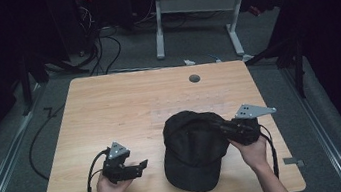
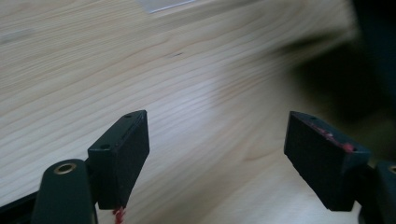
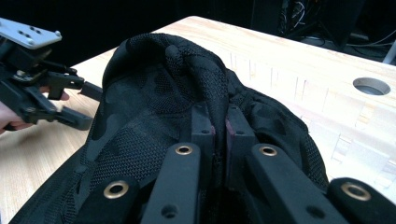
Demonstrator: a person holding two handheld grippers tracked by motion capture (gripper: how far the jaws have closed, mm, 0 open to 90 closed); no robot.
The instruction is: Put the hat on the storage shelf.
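Observation:
A black mesh cap [image 1: 193,148] lies on the wooden table [image 1: 110,109], right of centre, its brim toward the near edge. My right gripper [image 1: 216,126] is shut on a fold of the cap's crown at its right side. In the right gripper view the jaws [image 3: 220,122] pinch that raised fold of the cap [image 3: 154,93]. My left gripper [image 1: 141,166] is to the left of the cap and apart from it, pointing toward it. Its jaws [image 2: 217,135] stand open over bare wood with nothing between them. The left gripper [image 3: 88,106] also appears beyond the cap.
A clear, faintly gridded sheet [image 1: 190,106] lies flat on the table just behind the cap. A round cable hole [image 1: 194,78] sits near the far edge. Beyond the table are a white-legged desk [image 1: 195,1] and floor cables [image 1: 101,50].

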